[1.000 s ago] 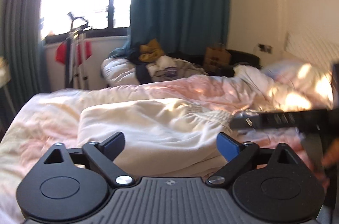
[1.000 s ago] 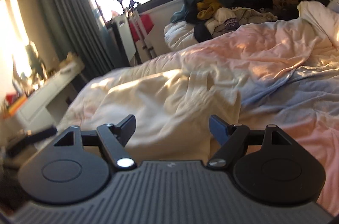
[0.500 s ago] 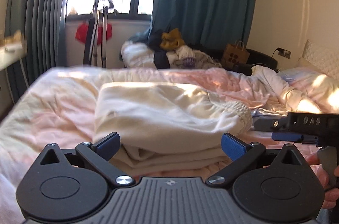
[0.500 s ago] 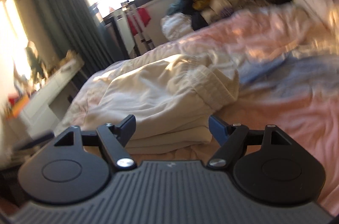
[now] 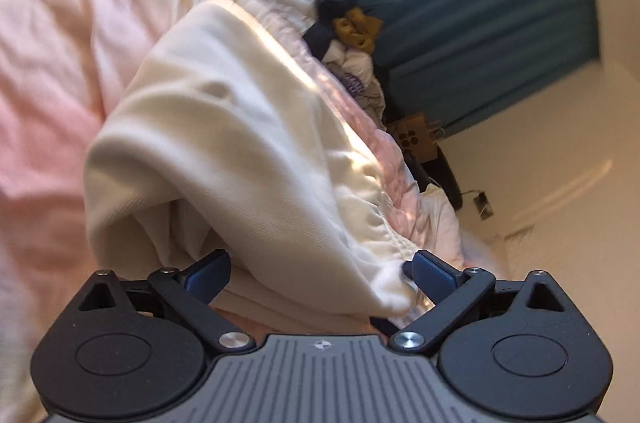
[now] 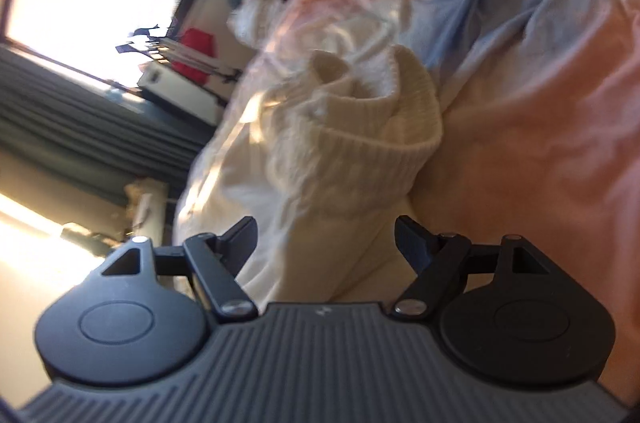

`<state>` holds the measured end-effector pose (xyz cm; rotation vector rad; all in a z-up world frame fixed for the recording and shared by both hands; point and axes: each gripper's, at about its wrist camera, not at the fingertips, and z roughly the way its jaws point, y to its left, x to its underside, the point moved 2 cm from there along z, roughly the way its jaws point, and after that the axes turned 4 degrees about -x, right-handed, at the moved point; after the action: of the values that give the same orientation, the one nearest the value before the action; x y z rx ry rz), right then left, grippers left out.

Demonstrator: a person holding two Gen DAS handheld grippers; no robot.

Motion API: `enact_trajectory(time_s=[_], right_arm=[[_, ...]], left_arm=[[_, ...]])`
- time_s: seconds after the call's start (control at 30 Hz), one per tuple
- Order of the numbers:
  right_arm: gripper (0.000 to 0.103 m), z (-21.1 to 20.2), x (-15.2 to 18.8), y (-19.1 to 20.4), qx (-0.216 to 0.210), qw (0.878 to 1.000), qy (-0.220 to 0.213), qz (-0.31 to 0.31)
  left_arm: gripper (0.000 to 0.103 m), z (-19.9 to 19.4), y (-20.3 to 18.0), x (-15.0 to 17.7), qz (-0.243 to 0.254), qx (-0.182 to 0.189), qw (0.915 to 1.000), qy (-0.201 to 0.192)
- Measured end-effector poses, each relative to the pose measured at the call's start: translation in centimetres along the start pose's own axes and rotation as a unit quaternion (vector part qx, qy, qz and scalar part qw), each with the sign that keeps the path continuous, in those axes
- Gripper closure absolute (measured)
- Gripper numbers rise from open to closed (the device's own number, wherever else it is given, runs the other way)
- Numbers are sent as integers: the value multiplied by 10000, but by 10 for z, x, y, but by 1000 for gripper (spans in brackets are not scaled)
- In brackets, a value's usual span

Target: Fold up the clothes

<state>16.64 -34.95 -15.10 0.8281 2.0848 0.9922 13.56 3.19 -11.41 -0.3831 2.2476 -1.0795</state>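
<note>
Cream garment (image 5: pixel 240 127), pink duvet (image 5: pixel 44 71), teal curtain (image 5: pixel 480 15)

The cream garment (image 5: pixel 224 127) is thick, soft matt cloth, its cuff (image 6: pixel 384 127) ribbed knit, and it lies on a crumpled pink duvet (image 6: pixel 540 151) of thin cotton-like fabric. Both grippers look like matt black plastic with shiny metal screws (image 5: pixel 405 339), blue smooth pads (image 5: pixel 434 273) and ridged grey housings (image 6: pixel 320 363).
</note>
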Motion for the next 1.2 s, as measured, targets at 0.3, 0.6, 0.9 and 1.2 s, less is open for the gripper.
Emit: enact_trajectory(time_s=[0.3, 0.6, 0.9, 1.2], right_arm=[[70, 1, 9, -5, -81, 9987, -448, -226], [77, -10, 29, 13, -383, 9962, -430, -660], [70, -15, 36, 9, -79, 9968, -147, -783], [21, -24, 37, -1, 319, 9963, -103, -790]], left_arm=[[88, 3, 21, -18, -343, -123, 9978, -561], [95, -27, 16, -29, -85, -100, 9954, -953], [54, -44, 3, -9, 466, -452, 9947, -799], [7, -74, -23, -14, 1160, -941, 9823, -1134]])
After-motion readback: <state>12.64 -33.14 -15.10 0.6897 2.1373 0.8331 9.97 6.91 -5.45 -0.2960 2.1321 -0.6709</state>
